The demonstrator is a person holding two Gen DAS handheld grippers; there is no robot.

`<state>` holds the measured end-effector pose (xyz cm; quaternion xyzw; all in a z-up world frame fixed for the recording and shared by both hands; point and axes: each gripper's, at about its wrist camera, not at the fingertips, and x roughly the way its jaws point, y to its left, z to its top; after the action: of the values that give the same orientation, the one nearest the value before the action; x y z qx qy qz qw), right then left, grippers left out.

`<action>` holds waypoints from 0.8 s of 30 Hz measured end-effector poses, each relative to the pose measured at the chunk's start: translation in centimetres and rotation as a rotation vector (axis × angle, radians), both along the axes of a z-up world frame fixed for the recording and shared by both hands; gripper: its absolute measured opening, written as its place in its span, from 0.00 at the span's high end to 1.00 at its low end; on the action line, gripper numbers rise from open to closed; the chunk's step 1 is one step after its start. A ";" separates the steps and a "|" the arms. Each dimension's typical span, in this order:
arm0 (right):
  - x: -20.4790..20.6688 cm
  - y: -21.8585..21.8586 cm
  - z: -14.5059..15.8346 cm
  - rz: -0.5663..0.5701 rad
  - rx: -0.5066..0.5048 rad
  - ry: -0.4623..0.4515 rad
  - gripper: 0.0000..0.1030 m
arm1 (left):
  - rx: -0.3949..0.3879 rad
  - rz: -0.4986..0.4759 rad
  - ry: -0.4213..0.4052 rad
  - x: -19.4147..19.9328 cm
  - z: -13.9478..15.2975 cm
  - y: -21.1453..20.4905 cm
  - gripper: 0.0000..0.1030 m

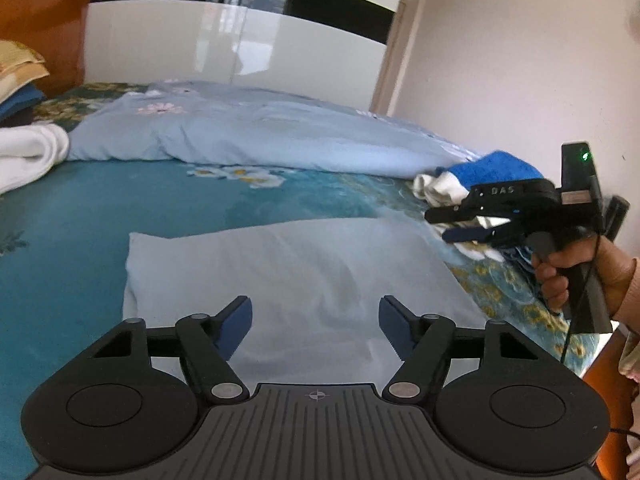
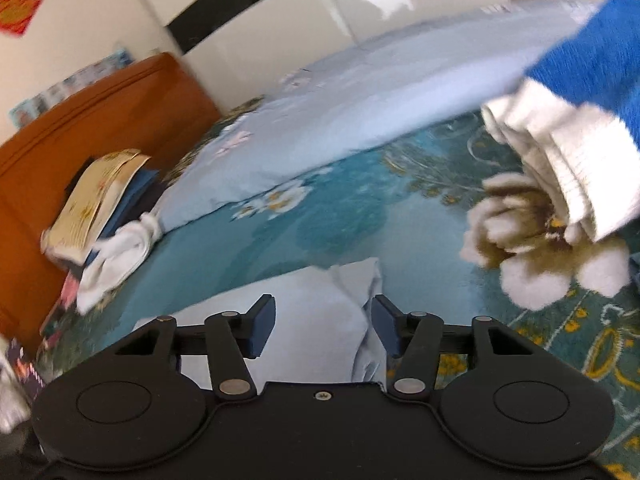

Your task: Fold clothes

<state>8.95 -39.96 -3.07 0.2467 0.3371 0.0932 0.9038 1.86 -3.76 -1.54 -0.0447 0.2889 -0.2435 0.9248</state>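
Bed, covered by a teal floral sheet. A pale blue folded garment is laid flat on it, directly ahead of the left gripper. The left fingers are held apart above the garment; nothing is gripped between them.

The right gripper is seen over the garment's crumpled corner. Its fingers are parted about halfway; cloth lies below and between them, but no pinch on it can be made out. From the left wrist view the same gripper is seen side-on, carried in a hand at the right edge of the bed.

A light blue quilt is heaped across the far side. A blue and white knitted piece lies just beside it at the right. White cloth is bunched at the left, near stacked pillows against an orange headboard.
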 end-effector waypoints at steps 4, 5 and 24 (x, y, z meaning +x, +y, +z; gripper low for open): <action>1.9 -0.2 -1.1 -0.026 0.036 0.045 0.51 | -0.004 0.035 -0.004 0.1 0.0 0.3 0.50; 2.1 -0.3 -1.3 -0.030 0.044 0.050 0.52 | -0.005 0.041 -0.002 0.1 -0.1 0.4 0.57; 5.7 -0.8 -1.9 -0.087 0.068 0.069 0.96 | 0.077 -0.005 0.092 -0.6 -3.0 0.1 0.66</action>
<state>14.61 -40.79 -4.94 0.2949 0.3538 0.0566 0.8858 1.21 -3.64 -4.56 -0.0197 0.3401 -0.2322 0.9111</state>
